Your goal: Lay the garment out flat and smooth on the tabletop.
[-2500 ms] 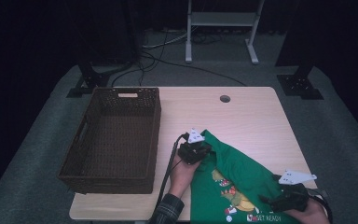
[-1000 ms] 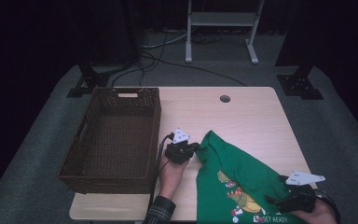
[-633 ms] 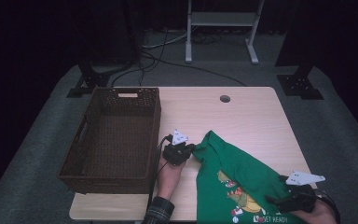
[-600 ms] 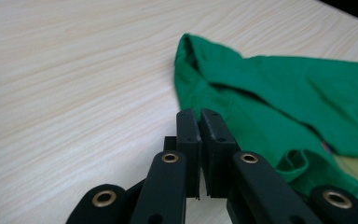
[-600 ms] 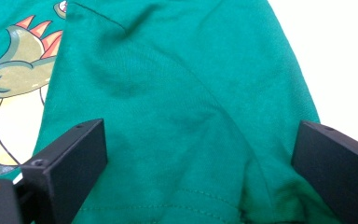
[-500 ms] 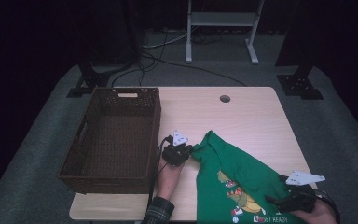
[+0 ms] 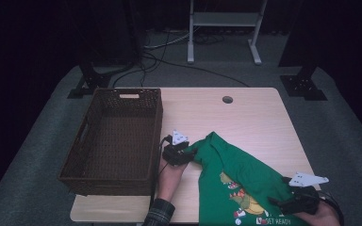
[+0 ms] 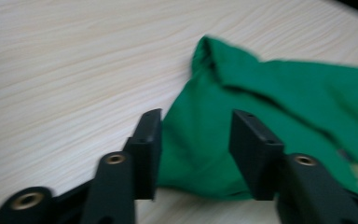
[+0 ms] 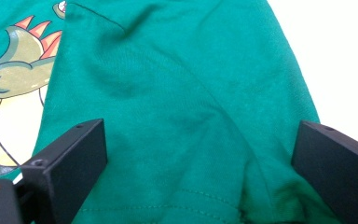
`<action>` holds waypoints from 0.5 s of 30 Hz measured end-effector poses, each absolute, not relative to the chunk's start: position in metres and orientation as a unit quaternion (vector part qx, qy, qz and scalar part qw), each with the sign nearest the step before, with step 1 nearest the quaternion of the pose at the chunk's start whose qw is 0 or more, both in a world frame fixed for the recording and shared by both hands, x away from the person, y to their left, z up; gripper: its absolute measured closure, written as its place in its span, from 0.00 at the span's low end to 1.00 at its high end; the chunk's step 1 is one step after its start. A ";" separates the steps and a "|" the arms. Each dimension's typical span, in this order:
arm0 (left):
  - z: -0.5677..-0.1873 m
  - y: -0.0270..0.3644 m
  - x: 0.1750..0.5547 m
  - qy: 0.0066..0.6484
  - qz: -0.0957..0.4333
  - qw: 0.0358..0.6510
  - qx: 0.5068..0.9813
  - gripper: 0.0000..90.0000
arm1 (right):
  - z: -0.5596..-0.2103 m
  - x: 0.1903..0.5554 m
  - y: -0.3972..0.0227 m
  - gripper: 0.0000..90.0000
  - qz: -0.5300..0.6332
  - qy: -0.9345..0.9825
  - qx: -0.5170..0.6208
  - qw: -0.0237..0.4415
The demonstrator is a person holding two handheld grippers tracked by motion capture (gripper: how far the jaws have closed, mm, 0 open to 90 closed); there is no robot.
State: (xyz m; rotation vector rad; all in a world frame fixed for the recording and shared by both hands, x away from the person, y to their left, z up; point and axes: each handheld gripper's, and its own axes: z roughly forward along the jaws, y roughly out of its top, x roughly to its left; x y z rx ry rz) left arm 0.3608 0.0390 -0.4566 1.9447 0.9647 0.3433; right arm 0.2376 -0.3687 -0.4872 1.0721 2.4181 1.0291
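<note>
- The table [image 7: 245, 117], pale wood, carries everything; the left gripper [image 7: 185, 151] sits near its middle and the right gripper [image 7: 283, 203] at its near right edge.
- A dark wicker basket [image 7: 158, 117] stands just beside the left gripper on its outer side, nothing showing inside it.
- The green T-shirt [image 7: 245, 172], with a dinosaur print [image 7: 238, 197], lies spread between the two grippers, its upper left tip right at the left gripper's jaws and its lower right part under the right gripper.
- The left gripper's jaws have just been opening and now stand about half apart; in the left gripper view the shirt's edge [image 8: 196, 154] lies on the table between them, with neither pad pressing it.
- The right gripper [image 9: 200, 163] stands wide, its jaws straddling a fold of cloth [image 9: 177, 116] below them without pinching it.
- The step in hand looks like spreading or arranging the shirt, the left corner just let go.
- Next, each gripper probably needs a fresh pinch on an edge, low enough to catch the thin cloth without scraping the wood.
</note>
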 end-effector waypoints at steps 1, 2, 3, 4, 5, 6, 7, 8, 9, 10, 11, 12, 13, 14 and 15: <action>-0.455 0.037 0.361 0.386 0.137 0.454 0.791 0.49 | -0.487 0.238 -0.369 0.03 0.359 0.842 0.374 0.151; -0.454 0.036 0.361 0.379 0.132 0.460 0.792 0.45 | -0.487 0.238 -0.369 0.03 0.358 0.842 0.374 0.151; -0.452 0.035 0.361 0.374 0.126 0.464 0.793 0.41 | -0.487 0.238 -0.369 0.03 0.358 0.842 0.374 0.151; -0.451 0.034 0.361 0.372 0.121 0.467 0.793 0.37 | -0.487 0.238 -0.369 0.03 0.358 0.842 0.374 0.151; -0.448 0.032 0.360 0.365 0.118 0.471 0.794 0.35 | -0.487 0.238 -0.369 0.03 0.358 0.842 0.374 0.151; -0.446 0.032 0.359 0.360 0.118 0.478 0.793 0.32 | -0.487 0.238 -0.369 0.03 0.358 0.842 0.374 0.151; -0.444 0.031 0.358 0.354 0.117 0.483 0.792 0.32 | -0.487 0.238 -0.369 0.03 0.358 0.842 0.374 0.151; -0.442 0.030 0.357 0.349 0.115 0.485 0.794 0.30 | -0.487 0.238 -0.369 0.03 0.358 0.842 0.374 0.151; -0.441 0.028 0.357 0.343 0.114 0.486 0.796 0.27 | -0.487 0.238 -0.369 0.03 0.358 0.842 0.374 0.151; -0.439 0.027 0.356 0.335 0.113 0.484 0.801 0.23 | -0.487 0.238 -0.369 0.03 0.358 0.842 0.374 0.151; -0.437 0.025 0.355 0.329 0.111 0.481 0.805 0.22 | -0.487 0.238 -0.369 0.03 0.358 0.842 0.374 0.151; -0.436 0.024 0.354 0.324 0.108 0.480 0.808 0.21 | -0.487 0.238 -0.369 0.03 0.358 0.842 0.374 0.151; -0.434 0.023 0.353 0.319 0.106 0.479 0.811 0.20 | -0.487 0.238 -0.369 0.03 0.358 0.842 0.374 0.151; -0.433 0.022 0.352 0.316 0.104 0.478 0.813 0.19 | -0.487 0.238 -0.369 0.03 0.358 0.842 0.374 0.151; -0.431 0.022 0.351 0.313 0.101 0.477 0.815 0.19 | -0.487 0.238 -0.368 0.03 0.359 0.842 0.374 0.151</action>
